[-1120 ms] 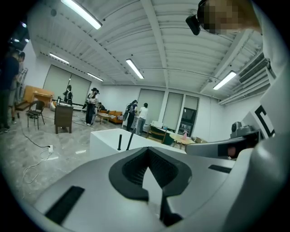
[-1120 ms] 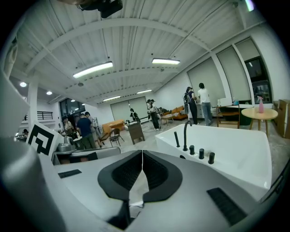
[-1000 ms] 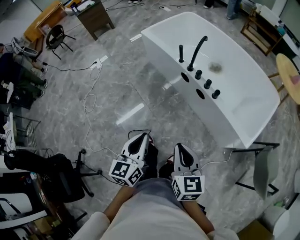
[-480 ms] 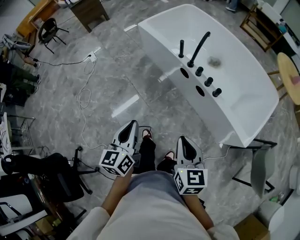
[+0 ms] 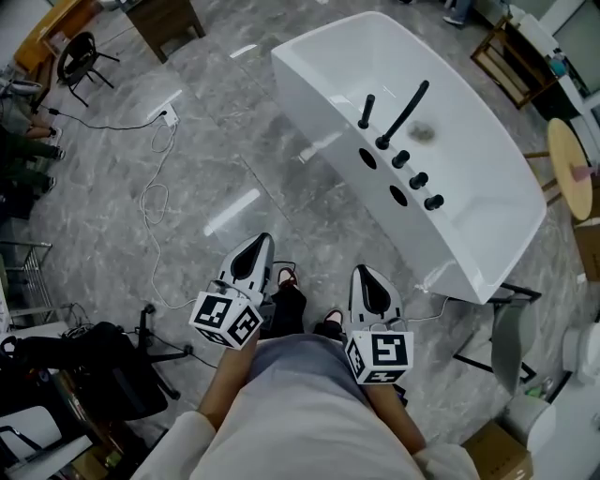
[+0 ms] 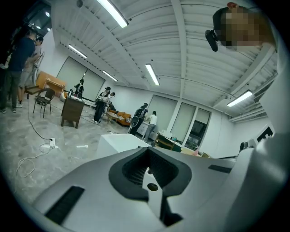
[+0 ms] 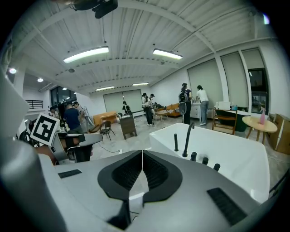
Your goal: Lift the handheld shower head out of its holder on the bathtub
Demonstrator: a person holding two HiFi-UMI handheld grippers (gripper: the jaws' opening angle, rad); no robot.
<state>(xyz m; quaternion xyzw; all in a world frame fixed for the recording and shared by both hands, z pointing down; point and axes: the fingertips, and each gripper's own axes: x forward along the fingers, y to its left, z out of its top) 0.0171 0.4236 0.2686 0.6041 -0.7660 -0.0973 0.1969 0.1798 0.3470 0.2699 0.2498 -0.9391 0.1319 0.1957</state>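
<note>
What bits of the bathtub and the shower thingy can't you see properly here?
Head view: the shower head is too small to tell apart from its holder.
Head view: a dark patch inside the bathtub is too blurred to name.
Left gripper view: the left gripper covers most of the bathtub; no taps show.

You're in a large open lab hall: a freestanding bathtub (image 5: 319, 98) on marbled floor (image 5: 225, 141), trailing cables (image 5: 150, 199), a desk (image 5: 161, 19), a chair (image 5: 79, 54), strip lights (image 6: 152, 74) overhead, people (image 7: 200, 104) working.
</note>
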